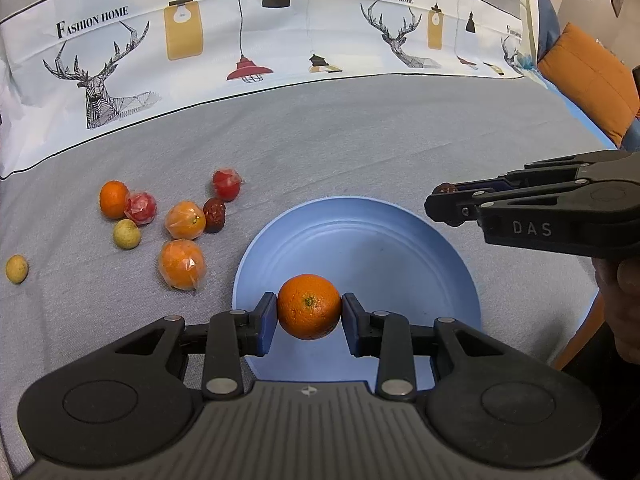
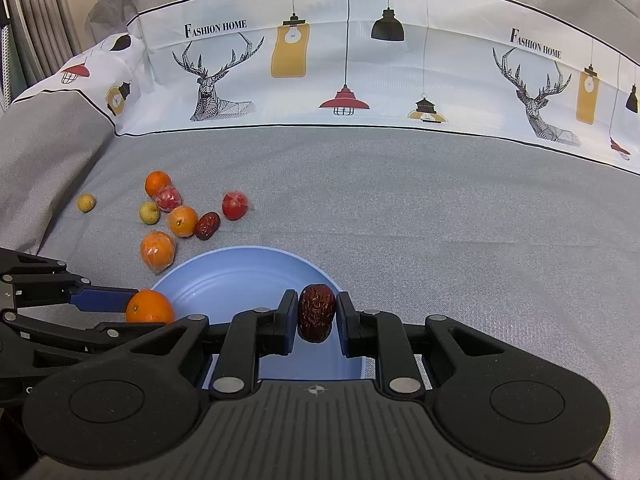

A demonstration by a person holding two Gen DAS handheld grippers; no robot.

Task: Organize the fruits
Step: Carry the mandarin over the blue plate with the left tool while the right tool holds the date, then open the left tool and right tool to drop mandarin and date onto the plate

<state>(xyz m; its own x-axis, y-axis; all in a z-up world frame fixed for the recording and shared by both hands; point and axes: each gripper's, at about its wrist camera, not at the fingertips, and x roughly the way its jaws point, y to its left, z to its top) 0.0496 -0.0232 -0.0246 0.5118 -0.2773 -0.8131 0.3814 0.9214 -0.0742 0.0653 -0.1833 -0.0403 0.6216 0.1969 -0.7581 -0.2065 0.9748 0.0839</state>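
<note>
My left gripper point(image 1: 309, 307) is shut on an orange point(image 1: 309, 306) and holds it over the near part of the blue plate point(image 1: 380, 248). My right gripper point(image 2: 316, 314) is shut on a wrinkled red date point(image 2: 316, 312) above the plate's right rim point(image 2: 224, 276). In the left wrist view the right gripper point(image 1: 440, 196) comes in from the right, the date point(image 1: 446, 189) at its tip. In the right wrist view the left gripper's orange point(image 2: 150, 307) shows at the plate's left edge. The plate has nothing lying in it.
Left of the plate on the grey cloth lie loose fruits: wrapped oranges point(image 1: 183, 264), an orange point(image 1: 114, 199), wrapped red fruits point(image 1: 226, 184), a date point(image 1: 214, 215) and small yellow-green fruits point(image 1: 126, 233). A printed cloth panel point(image 1: 280, 40) rises behind. An orange cushion point(image 1: 588, 80) sits at far right.
</note>
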